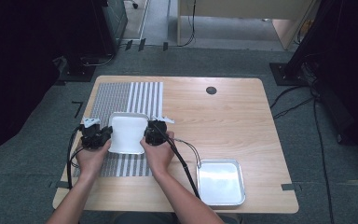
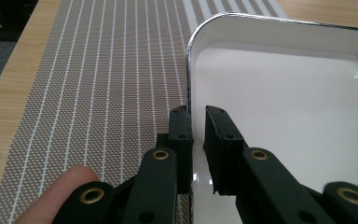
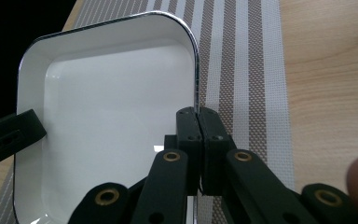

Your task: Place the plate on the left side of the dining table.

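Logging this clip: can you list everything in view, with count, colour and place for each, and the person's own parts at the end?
Table: one, light wood, centre of the high view.
Placemat: one, brown and white striped, on the table's left part.
White tray: one, white with a metal rim, over the placemat, held at both side rims.
Metal tray: one, silver, near right part of the table, empty.
Round cap: one, dark, set in the tabletop at the far side.
Cables: several, black, on the grey floor right of the table.
Left tongs: one, black, astride the white tray's left rim, jaws slightly apart.
Right tongs: one, black, clamped on the white tray's right rim.
Hands: two, behind the tongs.
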Available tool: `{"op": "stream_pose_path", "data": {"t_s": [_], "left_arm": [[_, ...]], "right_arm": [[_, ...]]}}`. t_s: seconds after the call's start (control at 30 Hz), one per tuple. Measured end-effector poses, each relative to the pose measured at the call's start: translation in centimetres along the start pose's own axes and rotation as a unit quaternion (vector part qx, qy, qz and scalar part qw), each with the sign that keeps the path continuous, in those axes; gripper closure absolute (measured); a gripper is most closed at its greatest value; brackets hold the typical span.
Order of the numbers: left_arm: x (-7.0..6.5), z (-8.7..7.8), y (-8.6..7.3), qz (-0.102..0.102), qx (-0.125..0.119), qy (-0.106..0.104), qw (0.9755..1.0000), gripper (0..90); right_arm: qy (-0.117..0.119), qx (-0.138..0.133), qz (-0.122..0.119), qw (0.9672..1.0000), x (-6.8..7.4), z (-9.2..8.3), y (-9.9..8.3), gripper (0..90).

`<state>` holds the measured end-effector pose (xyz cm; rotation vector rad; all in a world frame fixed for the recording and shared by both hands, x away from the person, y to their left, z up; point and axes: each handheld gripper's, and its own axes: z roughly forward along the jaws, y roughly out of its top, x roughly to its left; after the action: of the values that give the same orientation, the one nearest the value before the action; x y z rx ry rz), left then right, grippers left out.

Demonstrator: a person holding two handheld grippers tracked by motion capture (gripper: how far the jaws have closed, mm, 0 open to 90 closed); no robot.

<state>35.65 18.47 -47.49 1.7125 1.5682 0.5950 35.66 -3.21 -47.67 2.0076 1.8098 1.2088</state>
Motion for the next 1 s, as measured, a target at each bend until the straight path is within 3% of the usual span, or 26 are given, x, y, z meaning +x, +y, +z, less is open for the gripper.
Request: {"op": "stream_pose_path", "data": {"t_s": [0.17, 0.23, 0.3, 0.43, 0.57, 0.67, 0.83, 0.87, 1.0], "left_arm": [[1.1, 1.6, 0.5, -0.011, 0.003, 0.004, 0.9999, 82.6], [1.4, 2.4, 0.8, -0.002, 0.011, 0.012, 0.9999, 82.4], [1.7, 3.0, 1.0, -0.006, 0.014, 0.015, 0.9998, 82.7], [2.5, 4.5, 0.9, -0.031, 0.02, 0.016, 0.9992, 83.1], [2.9, 5.1, 0.8, -0.038, 0.023, 0.014, 0.9989, 82.8], [3.0, 5.3, 0.7, -0.033, 0.026, 0.009, 0.9991, 77.1], [3.2, 4.5, 0.5, -0.037, 0.031, -0.006, 0.9988, 67.1], [3.3, 4.0, 0.4, -0.041, 0.033, -0.009, 0.9986, 64.1], [3.6, 2.9, 0.1, -0.047, 0.043, -0.012, 0.9979, 64.0]], "right_arm": [[-0.004, 0.0, -0.004, 1.0, 0.5, 2.2, 0.6, 89.4], [-0.005, 0.0, -0.008, 1.0, 0.5, 2.7, 0.7, 89.3], [-0.005, 0.0, -0.01, 0.9999, 0.6, 3.6, 0.9, 88.9], [-0.005, 0.0, -0.005, 1.0, 0.6, 5.3, 1.4, 88.7], [-0.007, 0.005, 0.006, 0.9999, 0.4, 6.4, 1.6, 88.2], [-0.004, 0.003, 0.005, 1.0, 0.2, 6.7, 1.5, 87.2], [0.005, -0.005, -0.018, 0.9998, 0.1, 6.6, 1.3, 76.3], [-0.007, -0.008, -0.033, 0.9994, 0.2, 6.0, 1.1, 74.1], [-0.011, 0.003, -0.031, 0.9995, 0.0, 5.2, 0.8, 71.9]]}}
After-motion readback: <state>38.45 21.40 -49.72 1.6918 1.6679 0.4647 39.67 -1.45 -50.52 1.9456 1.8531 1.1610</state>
